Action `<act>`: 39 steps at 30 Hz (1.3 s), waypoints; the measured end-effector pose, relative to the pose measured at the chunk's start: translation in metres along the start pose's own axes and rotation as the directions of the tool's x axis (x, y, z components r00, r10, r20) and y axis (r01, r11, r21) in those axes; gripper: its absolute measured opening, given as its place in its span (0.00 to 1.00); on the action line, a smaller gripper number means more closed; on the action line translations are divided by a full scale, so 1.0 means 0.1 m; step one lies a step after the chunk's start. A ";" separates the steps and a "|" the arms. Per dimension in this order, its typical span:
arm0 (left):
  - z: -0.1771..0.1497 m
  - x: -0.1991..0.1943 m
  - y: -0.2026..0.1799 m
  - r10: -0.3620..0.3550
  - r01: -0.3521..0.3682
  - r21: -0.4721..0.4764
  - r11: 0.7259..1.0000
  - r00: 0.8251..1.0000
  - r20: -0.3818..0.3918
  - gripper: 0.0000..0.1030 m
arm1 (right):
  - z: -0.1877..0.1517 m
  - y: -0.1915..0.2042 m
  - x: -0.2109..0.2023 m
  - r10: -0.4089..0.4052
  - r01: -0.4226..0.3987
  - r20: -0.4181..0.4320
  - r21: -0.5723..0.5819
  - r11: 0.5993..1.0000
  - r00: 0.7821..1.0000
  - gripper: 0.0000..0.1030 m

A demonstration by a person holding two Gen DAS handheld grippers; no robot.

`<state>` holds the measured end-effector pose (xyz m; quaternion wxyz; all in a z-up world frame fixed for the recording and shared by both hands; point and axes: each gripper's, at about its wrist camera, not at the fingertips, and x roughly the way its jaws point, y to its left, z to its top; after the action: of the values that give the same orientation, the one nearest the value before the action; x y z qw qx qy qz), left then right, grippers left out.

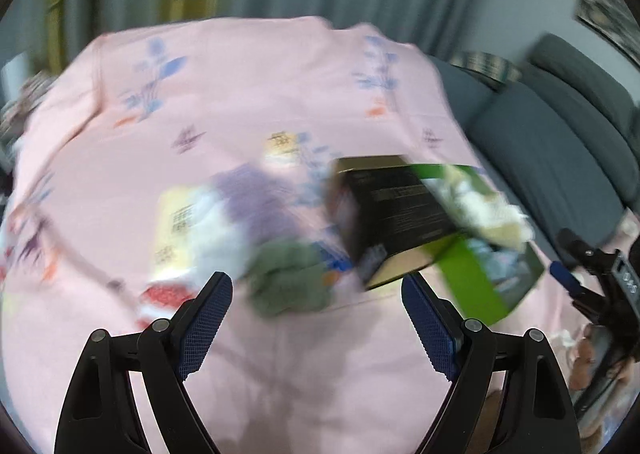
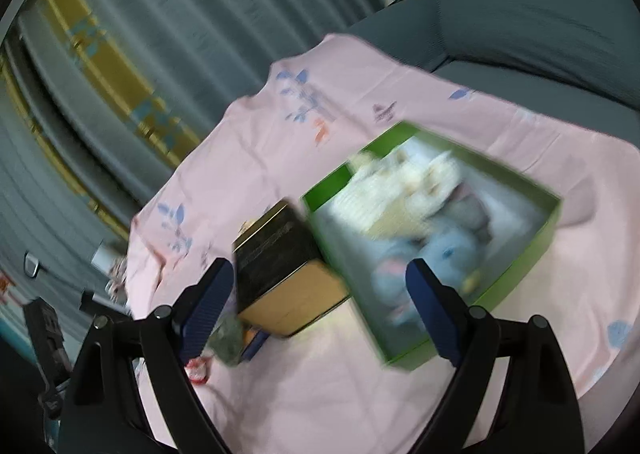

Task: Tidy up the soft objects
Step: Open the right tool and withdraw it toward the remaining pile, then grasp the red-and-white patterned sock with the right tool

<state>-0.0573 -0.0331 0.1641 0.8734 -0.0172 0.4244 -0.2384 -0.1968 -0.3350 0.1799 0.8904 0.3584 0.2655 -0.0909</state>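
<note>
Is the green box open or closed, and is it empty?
Open and not empty: the green box has no lid on it, and blurred soft toys, cream and pale blue, lie inside.

Both grippers are wide open with nothing between the jaws. The left gripper [image 1: 316, 294] is angled steeply downward, its blue ribbed pads [image 1: 208, 318] spread well apart and gripping nothing. The right gripper [image 2: 320, 282] tilts down more gently and is rolled a bit to one side, its pads [image 2: 432, 310] just as far apart and bare
</note>
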 end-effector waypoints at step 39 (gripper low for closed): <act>-1.14 -0.21 1.90 0.104 -0.128 -0.366 0.922 0.991 -0.083 0.84 | -1.71 2.07 2.08 0.065 -0.214 -0.590 -0.186 0.959 0.804 0.32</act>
<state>-0.0773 0.1636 0.0622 0.8534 -0.1489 0.4890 -0.1023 -0.0182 -0.0613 0.0870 0.8086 0.2758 0.5053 0.1215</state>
